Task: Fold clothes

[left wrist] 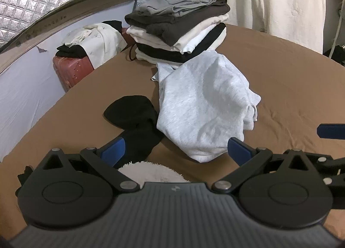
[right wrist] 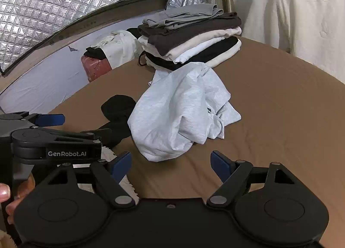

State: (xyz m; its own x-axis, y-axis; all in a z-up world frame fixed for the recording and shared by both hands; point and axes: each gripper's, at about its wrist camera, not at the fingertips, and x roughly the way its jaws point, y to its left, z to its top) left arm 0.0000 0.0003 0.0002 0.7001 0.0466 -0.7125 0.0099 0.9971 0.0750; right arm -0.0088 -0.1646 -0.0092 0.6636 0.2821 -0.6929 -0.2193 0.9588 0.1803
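A: Left view: the grey sweatshirt (left wrist: 204,105) lies crumpled on the bed (left wrist: 291,79), just in front of the folded stack (left wrist: 179,30). Soft and light, I'd judge; take it by a hem edge.
B: And the left gripper (left wrist: 175,151)?
A: Spread wide, holding nothing.
B: Right view: the right gripper (right wrist: 171,164) is equally wide and empty, with the sweatshirt (right wrist: 179,112) ahead.

Pale grey sweatshirt (left wrist: 202,105) and black garment (left wrist: 131,112) on a brown bedsheet (left wrist: 291,88); red suitcase (left wrist: 71,71).
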